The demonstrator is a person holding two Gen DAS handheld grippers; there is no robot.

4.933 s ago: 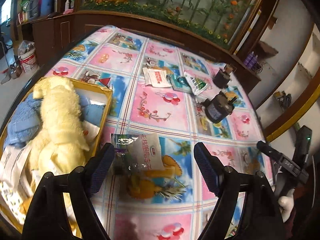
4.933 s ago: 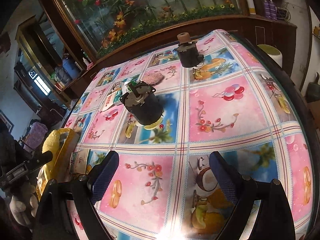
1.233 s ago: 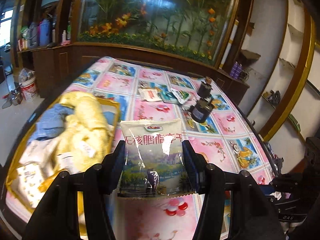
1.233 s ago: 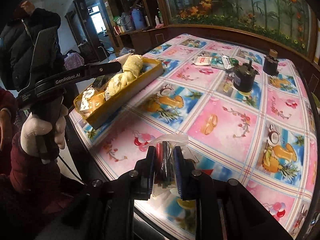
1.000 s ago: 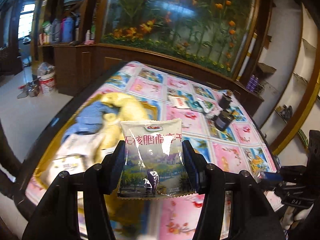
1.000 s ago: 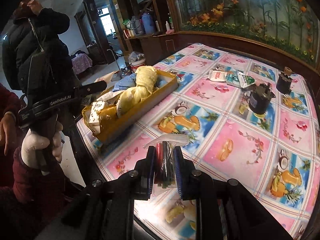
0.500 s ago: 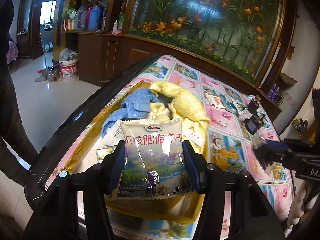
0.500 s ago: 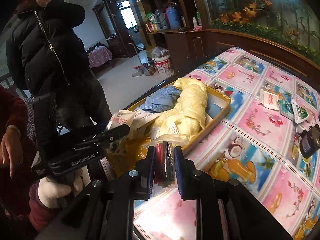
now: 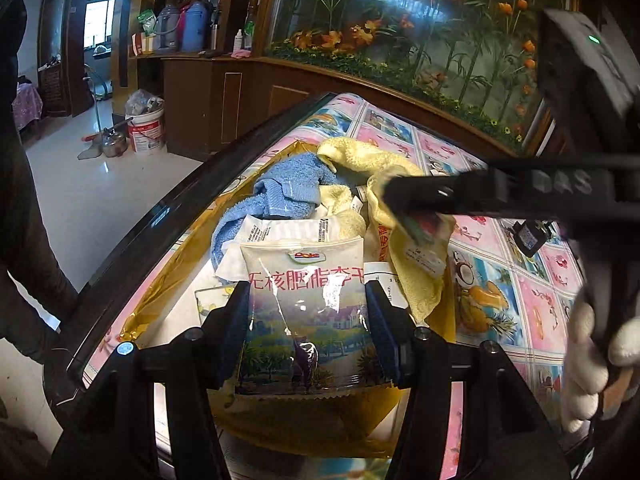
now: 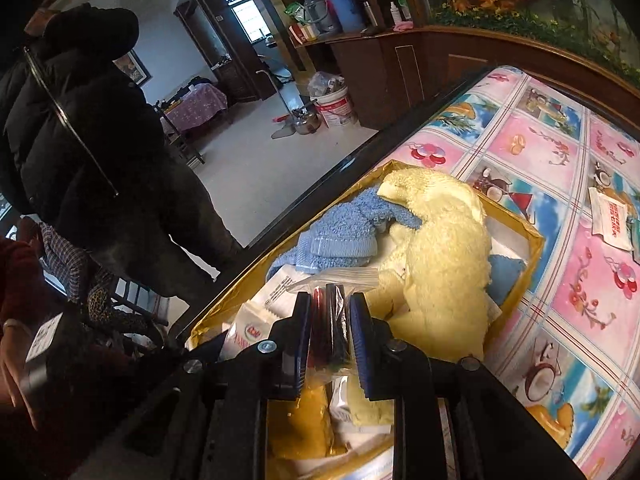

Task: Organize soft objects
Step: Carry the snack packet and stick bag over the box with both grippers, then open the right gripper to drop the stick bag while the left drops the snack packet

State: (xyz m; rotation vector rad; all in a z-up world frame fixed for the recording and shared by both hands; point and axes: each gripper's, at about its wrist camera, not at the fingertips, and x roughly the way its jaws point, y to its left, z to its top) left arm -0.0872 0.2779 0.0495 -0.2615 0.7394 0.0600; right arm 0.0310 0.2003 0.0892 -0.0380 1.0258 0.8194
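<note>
My left gripper (image 9: 306, 296) is shut on a snack packet (image 9: 306, 312) with a white top and a landscape print, held upright over the near end of the gold tray (image 9: 160, 300). My right gripper (image 10: 330, 300) is shut on a clear zip bag (image 10: 330, 320) with dark red contents, above the same tray (image 10: 536, 240). In the tray lie a yellow towel (image 10: 440, 248), a blue towel (image 10: 340, 232) and white packets. In the left wrist view the right gripper (image 9: 408, 212) reaches in from the right over the yellow towel (image 9: 360, 160).
The tray stands at the left end of a table with a pink and blue patterned cloth (image 10: 580, 280). More packets (image 10: 612, 220) and a small black motor (image 9: 530, 236) lie further along it. A person in a black jacket (image 10: 80, 140) stands on the floor beside the table edge.
Both grippers have carried their packets leftward from over the open table to above the tray. The right gripper now crosses the left wrist view over the yellow towel.
</note>
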